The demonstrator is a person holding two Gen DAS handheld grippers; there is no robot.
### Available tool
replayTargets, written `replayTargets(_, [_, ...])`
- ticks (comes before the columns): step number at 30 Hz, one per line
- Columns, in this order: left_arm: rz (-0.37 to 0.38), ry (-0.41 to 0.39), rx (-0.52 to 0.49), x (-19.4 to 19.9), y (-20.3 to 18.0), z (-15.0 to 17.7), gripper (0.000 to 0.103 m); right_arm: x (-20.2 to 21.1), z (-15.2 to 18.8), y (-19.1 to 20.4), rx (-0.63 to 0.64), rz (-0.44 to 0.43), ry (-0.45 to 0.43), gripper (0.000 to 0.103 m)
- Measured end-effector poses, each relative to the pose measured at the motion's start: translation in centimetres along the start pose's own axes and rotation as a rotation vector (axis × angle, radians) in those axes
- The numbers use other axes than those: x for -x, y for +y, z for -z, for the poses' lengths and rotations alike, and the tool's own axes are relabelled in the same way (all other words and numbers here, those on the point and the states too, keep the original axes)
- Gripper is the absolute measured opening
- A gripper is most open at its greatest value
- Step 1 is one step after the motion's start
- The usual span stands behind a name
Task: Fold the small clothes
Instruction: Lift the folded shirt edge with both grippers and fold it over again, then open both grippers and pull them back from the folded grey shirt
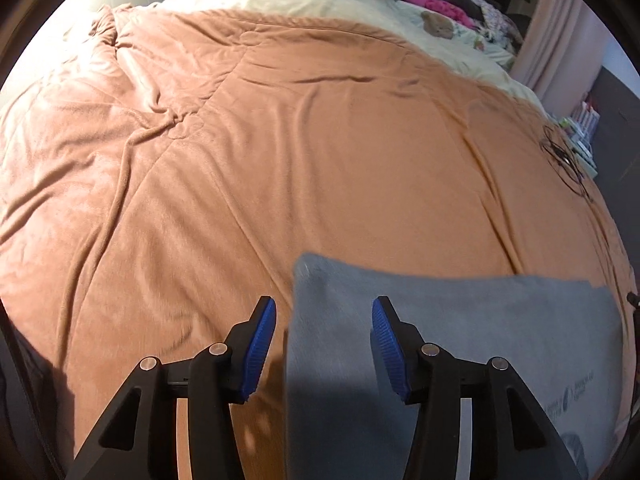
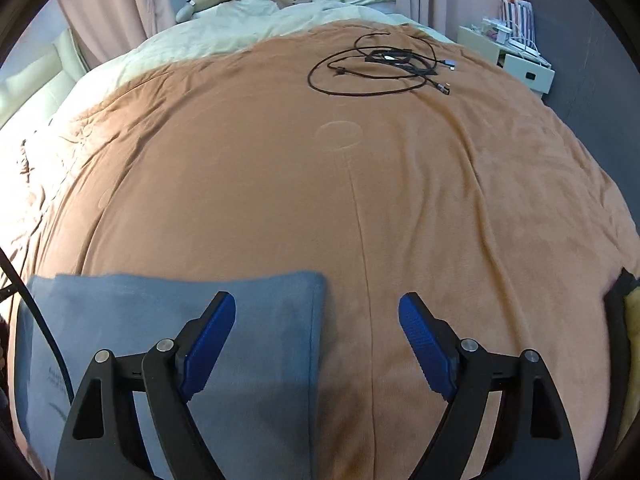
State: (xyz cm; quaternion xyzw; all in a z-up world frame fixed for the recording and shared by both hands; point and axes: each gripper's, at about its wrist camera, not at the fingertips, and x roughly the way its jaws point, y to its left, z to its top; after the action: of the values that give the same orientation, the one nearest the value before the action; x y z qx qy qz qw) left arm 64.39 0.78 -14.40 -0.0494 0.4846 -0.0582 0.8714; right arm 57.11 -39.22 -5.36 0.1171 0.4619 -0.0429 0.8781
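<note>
On the bed's brown blanket (image 1: 280,140) the left gripper (image 1: 324,344) hangs spread over the left edge of the folded grey garment (image 1: 480,320), pinching nothing. The right gripper (image 2: 316,340) stands wide apart over its right edge, empty.

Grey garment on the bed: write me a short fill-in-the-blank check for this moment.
1. The grey garment lies on a ____ blanket.
2. Both the left gripper and the right gripper are ____.
3. Far across the blanket lies a coiled black ____.

Missing words: brown; open; cable
</note>
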Motion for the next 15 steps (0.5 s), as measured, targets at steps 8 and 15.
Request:
replayTargets(8, [0.012,0.046,-0.041,1.2,-0.6,5.2,0.052,2.1,4.4,-0.4,0.044,0.0,0.092,0.083])
replayTargets(15, [-0.018,0.102,-0.067,2.4,-0.6,9.7,0.052,3.5,8.5,-0.6,0.069,0.04,0.146,0.083])
